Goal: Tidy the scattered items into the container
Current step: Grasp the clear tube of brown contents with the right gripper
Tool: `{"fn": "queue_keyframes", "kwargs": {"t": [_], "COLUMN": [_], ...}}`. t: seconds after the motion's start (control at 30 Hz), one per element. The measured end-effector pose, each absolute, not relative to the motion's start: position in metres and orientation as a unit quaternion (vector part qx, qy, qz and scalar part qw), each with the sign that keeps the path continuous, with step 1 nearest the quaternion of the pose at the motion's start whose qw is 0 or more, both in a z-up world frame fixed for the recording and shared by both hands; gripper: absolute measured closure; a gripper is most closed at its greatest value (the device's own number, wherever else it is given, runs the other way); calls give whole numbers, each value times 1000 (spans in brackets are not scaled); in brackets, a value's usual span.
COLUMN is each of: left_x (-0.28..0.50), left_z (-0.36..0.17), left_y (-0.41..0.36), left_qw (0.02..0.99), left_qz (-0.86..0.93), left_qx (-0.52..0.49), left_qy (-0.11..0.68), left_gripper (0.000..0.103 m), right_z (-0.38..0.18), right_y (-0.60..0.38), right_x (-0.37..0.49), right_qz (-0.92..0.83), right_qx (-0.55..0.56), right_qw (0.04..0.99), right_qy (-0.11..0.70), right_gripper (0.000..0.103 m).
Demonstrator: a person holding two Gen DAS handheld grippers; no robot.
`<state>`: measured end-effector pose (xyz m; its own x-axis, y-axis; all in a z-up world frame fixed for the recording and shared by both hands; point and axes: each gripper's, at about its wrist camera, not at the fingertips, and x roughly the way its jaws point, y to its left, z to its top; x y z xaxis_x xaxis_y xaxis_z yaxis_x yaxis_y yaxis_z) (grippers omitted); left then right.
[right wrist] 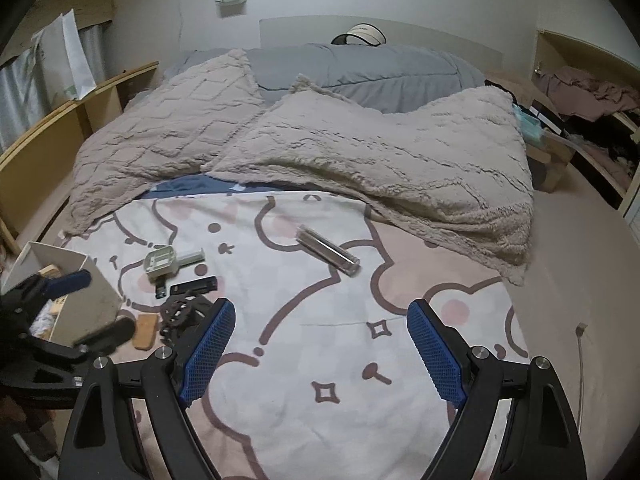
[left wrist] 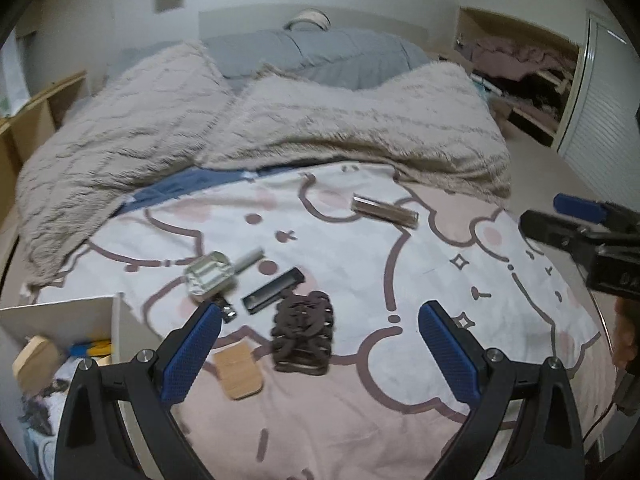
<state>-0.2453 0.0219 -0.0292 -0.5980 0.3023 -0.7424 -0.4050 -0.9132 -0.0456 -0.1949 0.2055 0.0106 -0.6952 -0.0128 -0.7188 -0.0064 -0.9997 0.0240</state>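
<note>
A: Six items, by my count, lie loose on the cartoon-print sheet [left wrist: 400, 280]; the white box [left wrist: 72, 312] at the lower left of the left wrist view already has a few things in it, a tan block and something blue and yellow among them, so the tidying looks begun but far from done.

B: Which six?

A: A dark brown hair claw clip [left wrist: 303, 334] at lower centre, a tan wooden piece [left wrist: 239, 374] just left of it, a flat black case [left wrist: 273, 290] above the clip, a silvery-green tool with a white handle [left wrist: 212, 278], a small dark clip [left wrist: 227, 311] under that, and a clear tube with brown contents [left wrist: 385, 211] well apart at upper right.

B: And the grippers?

A: The left gripper [left wrist: 320, 352] stands wide with nothing between its blue pads, the claw clip lying on the sheet between the fingers in the picture. The right gripper [right wrist: 320, 354] is also spread wide and empty, over bare sheet; the clear tube [right wrist: 328, 252] lies ahead of it.

B: Anything in the way?

A: Little. The fluffy beige blanket [right wrist: 360, 160] is heaped across the middle, near the tube but not over it. In the right wrist view the left gripper [right wrist: 86, 304] sits in front of the box [right wrist: 76, 268], so both hands may crowd each other there.
</note>
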Motion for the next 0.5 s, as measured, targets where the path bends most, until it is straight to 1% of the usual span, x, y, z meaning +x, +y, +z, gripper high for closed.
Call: {"fn": "queue_keyframes", "kwargs": {"t": [0.13, 0.27, 0.5], "left_x": [-263, -273, -286], "left_z": [-49, -65, -86], "left_y": [31, 37, 44], "left_qw": [203, 200, 199], "left_qz": [877, 872, 870], "left_qx": [-430, -438, -432], "left_qy": [66, 87, 131], "left_gripper": [3, 3, 3], "right_z": [7, 8, 2], "right_y": [213, 220, 228], "right_x": [-206, -225, -277], "right_qz": [-917, -916, -908], "right_qx": [398, 401, 411], "right_qw": [-5, -13, -45], "right_qy": [-11, -4, 59], "right_gripper": [15, 15, 15]}}
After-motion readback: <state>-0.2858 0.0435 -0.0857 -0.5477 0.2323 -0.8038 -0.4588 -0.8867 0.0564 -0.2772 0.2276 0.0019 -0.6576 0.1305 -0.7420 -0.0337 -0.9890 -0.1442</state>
